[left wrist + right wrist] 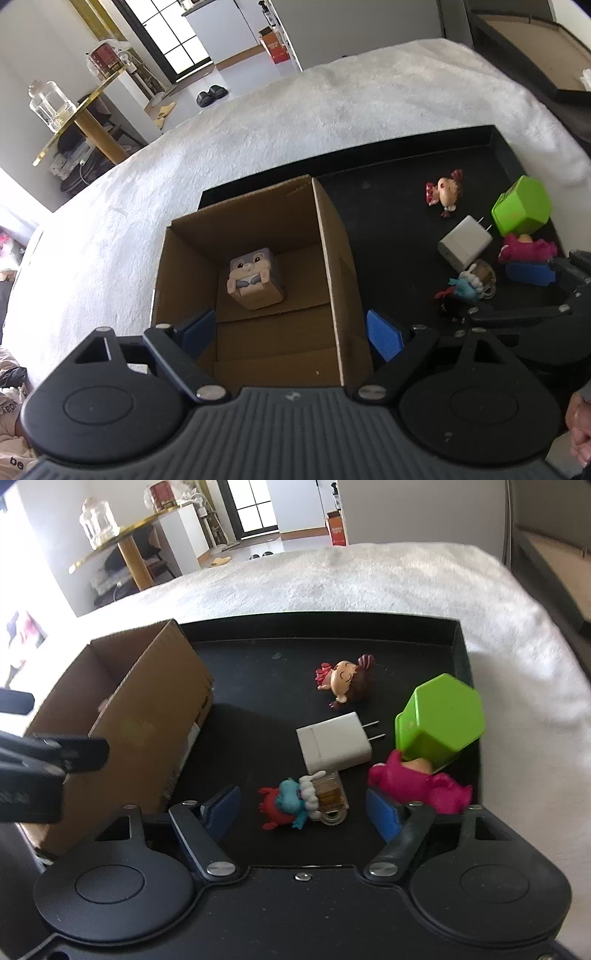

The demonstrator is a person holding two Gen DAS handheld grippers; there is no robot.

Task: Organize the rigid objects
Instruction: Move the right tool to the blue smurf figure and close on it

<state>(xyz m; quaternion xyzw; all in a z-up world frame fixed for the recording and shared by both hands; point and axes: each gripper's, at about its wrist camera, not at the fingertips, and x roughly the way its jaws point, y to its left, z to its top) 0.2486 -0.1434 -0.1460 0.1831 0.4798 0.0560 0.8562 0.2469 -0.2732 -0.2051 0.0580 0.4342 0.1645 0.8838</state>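
Observation:
An open cardboard box (pixel 258 221) stands on the left end of a black tray (pixel 332 627). A cube toy with a bunny face (pixel 255 280) lies on the box floor. My left gripper (pixel 290 334) hangs open above the box with nothing between its blue pads. On the tray lie a small doll (pixel 347 681), a white charger plug (pixel 334 746), a green hexagonal box (pixel 439 720), a pink plush figure (pixel 413 782) and a small red, blue and white figure on a clear keychain (pixel 299 805). My right gripper (pixel 303 810) is open around that small figure, its pads apart from it.
The tray rests on a white fluffy cover (pixel 369 579). The pink figure touches my right gripper's right finger. The box wall (pixel 155 716) stands close on the left. A gold side table with glass jars (pixel 74 110) is beyond the bed.

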